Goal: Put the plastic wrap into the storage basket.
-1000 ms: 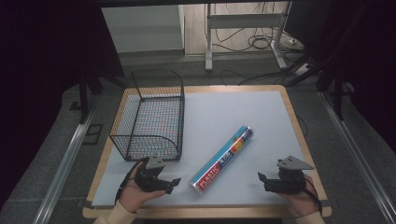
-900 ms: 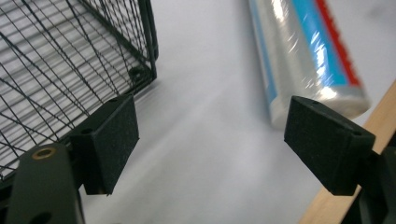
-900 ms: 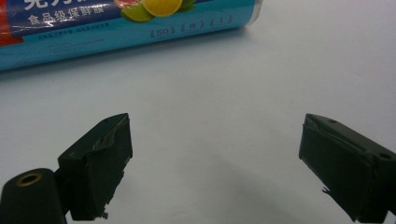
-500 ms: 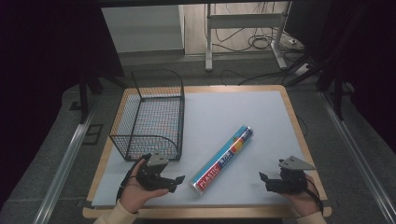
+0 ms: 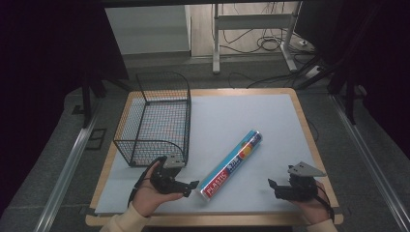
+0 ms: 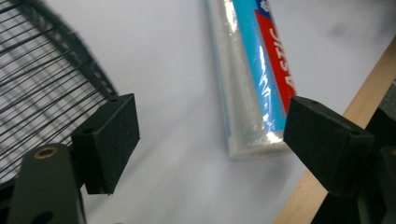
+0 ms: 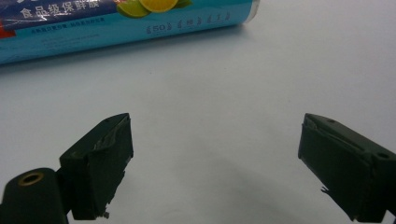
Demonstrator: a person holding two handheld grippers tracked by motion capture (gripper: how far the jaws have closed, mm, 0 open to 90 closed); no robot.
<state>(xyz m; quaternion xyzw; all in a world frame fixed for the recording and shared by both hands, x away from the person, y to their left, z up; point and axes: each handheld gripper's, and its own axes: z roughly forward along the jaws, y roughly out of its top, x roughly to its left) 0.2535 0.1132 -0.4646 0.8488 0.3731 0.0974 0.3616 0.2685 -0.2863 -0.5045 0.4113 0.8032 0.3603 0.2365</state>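
Roll (image 5: 231, 166) on pale table mat (image 5: 270, 121)

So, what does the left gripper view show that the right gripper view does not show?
Left gripper view alone: the black wire mesh basket at its left, the red-labelled end of the long blue cling-film roll, and the light wooden table edge.

Right gripper view alone: the roll's other stretch, with a lemon picture and small print.

Both: the pale blue-grey mat under the roll, and two black padded fingers standing wide apart with nothing between them.
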